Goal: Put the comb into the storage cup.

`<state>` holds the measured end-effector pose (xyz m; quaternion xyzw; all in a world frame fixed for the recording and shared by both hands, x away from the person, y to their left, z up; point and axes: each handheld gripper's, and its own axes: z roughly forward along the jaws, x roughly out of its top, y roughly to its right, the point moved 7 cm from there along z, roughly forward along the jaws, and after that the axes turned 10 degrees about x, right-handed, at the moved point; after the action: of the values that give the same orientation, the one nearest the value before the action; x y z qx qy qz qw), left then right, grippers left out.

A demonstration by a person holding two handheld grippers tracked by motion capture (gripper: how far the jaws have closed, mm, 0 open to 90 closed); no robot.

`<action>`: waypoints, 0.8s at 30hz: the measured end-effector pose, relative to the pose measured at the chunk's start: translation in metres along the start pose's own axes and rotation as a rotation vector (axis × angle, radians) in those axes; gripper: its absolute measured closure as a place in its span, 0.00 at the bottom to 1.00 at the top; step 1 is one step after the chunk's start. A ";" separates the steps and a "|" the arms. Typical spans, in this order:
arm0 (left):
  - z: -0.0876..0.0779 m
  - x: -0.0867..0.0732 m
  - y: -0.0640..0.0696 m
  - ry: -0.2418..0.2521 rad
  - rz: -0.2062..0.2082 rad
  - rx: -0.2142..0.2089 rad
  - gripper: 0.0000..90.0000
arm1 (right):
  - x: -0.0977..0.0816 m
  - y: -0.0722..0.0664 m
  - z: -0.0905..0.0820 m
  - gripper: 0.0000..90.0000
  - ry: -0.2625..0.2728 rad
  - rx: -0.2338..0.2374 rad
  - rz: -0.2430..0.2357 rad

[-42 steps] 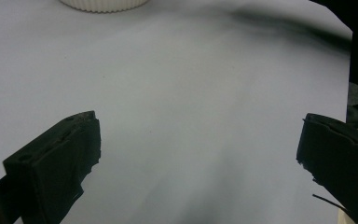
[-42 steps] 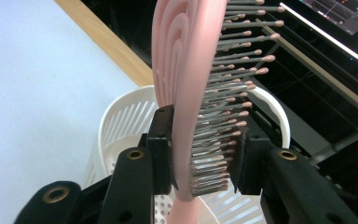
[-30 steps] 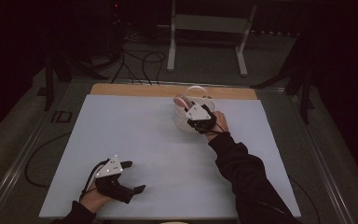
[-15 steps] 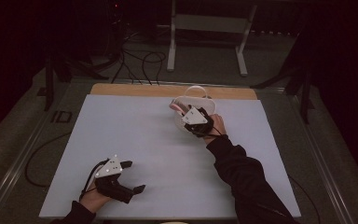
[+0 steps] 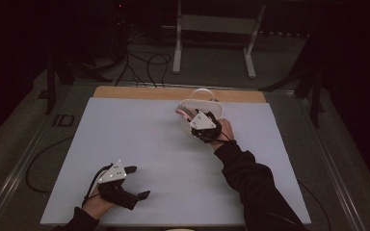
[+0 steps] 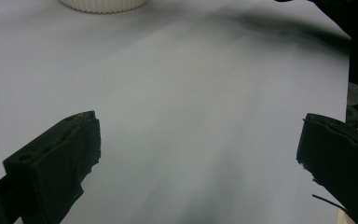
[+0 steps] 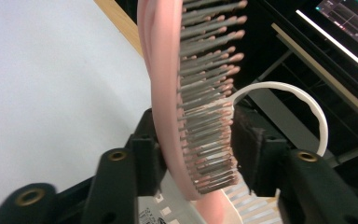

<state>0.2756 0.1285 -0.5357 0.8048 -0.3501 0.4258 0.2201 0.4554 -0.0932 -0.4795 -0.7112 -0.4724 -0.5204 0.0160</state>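
Holding a pink hairbrush over a white basket

Loosening around a pink hairbrush (image 7: 177, 88), the right tongs (image 7: 193, 154) sit near the far edge of the surface (image 5: 164, 144), a little right of its middle. Seen from the right gripper view, the brush stands between the two black jaws with its pink back against the left jaw and its grey, pink-tipped bristles facing the right jaw. The jaws have just been opening; a narrow gap shows between the bristle tips and the right jaw, so the pads are not pressing the brush. Directly below and behind the brush is a white basket (image 7: 317, 121) with a thin arched handle and slotted walls. From the high view, the right tongs (image 5: 200, 121) hang over that basket (image 5: 207, 94), which stands just short of the bare wooden strip (image 5: 139, 92) along the far edge, and the brush's pink end (image 5: 182, 111) pokes out to the left.

The left tongs (image 5: 134, 182) rest near the front left corner of the surface, jaws spread wide and holding nothing. In the left gripper view, pale surface (image 6: 191, 102) lies between the jaws, with the ribbed foot of the basket (image 6: 102, 4) at the top edge.

A dark-sleeved forearm (image 5: 250, 183) reaches in from the front right.
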 end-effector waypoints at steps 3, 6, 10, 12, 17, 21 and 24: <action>0.000 0.000 0.000 0.000 0.001 0.000 0.00 | 0.001 0.000 0.000 0.56 0.002 0.009 0.009; 0.000 0.000 0.000 -0.001 0.002 0.000 0.00 | 0.002 0.001 -0.003 0.44 0.011 0.024 0.029; 0.000 0.000 0.000 -0.001 0.003 -0.001 0.00 | 0.004 0.002 -0.006 0.28 0.035 0.036 0.052; 0.000 0.000 0.000 0.000 0.004 -0.001 0.00 | 0.006 0.002 -0.007 0.20 0.041 0.045 0.059; 0.000 0.000 0.000 -0.002 0.006 0.000 0.00 | 0.009 -0.001 -0.009 0.10 0.035 0.075 0.086; 0.000 0.000 0.000 -0.003 0.005 -0.001 0.00 | 0.010 -0.002 -0.010 0.09 0.040 0.127 0.129; 0.000 0.000 0.000 -0.004 0.007 -0.001 0.00 | 0.012 -0.002 -0.012 0.08 0.046 0.175 0.175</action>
<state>0.2755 0.1286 -0.5355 0.8042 -0.3537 0.4249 0.2185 0.4450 -0.0907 -0.4661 -0.7335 -0.4516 -0.4899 0.1343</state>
